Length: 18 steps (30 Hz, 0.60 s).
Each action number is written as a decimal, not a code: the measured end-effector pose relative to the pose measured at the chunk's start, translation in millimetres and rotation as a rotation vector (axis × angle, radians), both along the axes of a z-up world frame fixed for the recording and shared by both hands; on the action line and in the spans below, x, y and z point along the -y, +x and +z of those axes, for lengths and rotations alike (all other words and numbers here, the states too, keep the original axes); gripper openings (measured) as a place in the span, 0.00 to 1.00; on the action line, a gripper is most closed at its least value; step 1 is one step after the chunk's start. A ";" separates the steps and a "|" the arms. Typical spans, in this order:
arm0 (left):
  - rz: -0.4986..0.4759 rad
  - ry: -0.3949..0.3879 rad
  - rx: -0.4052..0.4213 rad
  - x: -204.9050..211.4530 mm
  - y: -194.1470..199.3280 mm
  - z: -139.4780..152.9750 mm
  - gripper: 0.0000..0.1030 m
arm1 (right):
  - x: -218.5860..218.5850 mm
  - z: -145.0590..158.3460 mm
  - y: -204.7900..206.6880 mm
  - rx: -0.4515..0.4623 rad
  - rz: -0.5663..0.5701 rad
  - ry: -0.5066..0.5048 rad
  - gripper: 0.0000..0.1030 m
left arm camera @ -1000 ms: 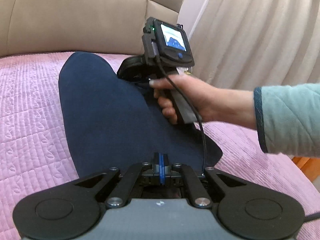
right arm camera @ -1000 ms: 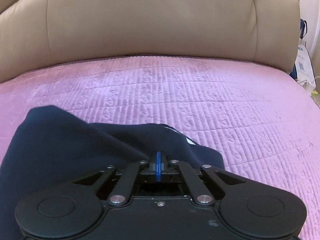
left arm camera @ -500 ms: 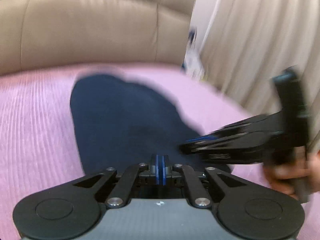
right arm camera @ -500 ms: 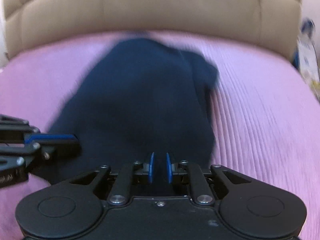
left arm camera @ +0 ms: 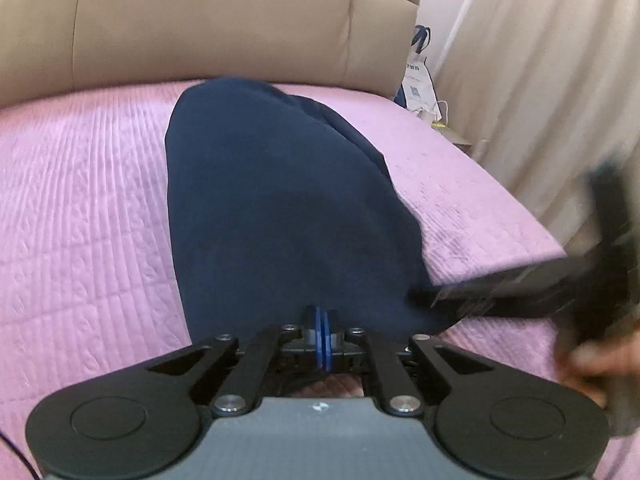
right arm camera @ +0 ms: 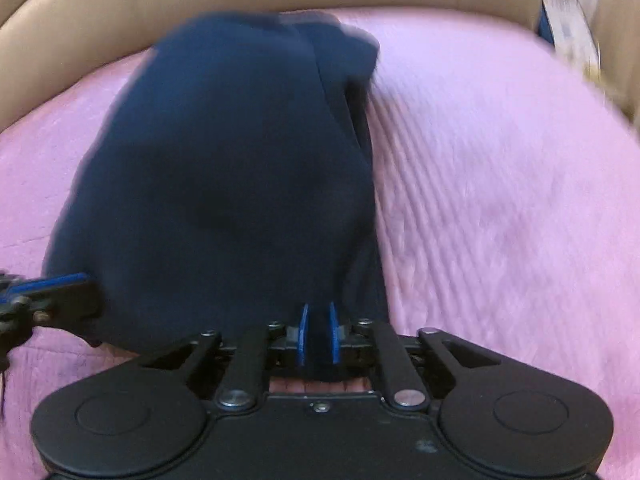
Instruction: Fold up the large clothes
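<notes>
Navy garment (left arm camera: 288, 208) lying lengthwise on pink bed (left arm camera: 80, 208), already narrowed into a long strip. Left tongs (left arm camera: 322, 330) clenched on near hem; right tongs (right arm camera: 318, 334) just closing on the neighbouring corner, cloth between. Crosswise folds judged outstanding.

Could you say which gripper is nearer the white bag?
Right. The right gripper, jaws just closing on the navy garment, is toward the white bag; the left gripper is farther.
</notes>
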<state>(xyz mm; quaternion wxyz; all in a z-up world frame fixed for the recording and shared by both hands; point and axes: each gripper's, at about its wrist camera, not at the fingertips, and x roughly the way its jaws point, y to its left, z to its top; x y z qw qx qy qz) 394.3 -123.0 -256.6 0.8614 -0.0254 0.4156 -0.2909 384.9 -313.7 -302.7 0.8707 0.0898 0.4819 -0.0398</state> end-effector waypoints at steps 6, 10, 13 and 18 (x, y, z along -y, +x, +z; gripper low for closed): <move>-0.030 0.037 0.005 -5.0 -19.9 7.5 0.06 | 2.8 16.1 -25.5 0.002 -0.009 0.027 0.14; 0.025 0.001 0.041 -21.1 -40.2 19.8 0.20 | 9.6 42.2 -37.3 0.148 -0.018 0.008 0.83; 0.118 -0.037 0.075 -33.2 -34.3 32.4 0.41 | 19.9 59.1 -36.8 0.260 -0.050 0.033 0.85; 0.247 -0.105 0.085 -48.2 0.0 49.9 0.73 | 33.9 59.0 -3.9 0.258 -0.043 0.120 0.95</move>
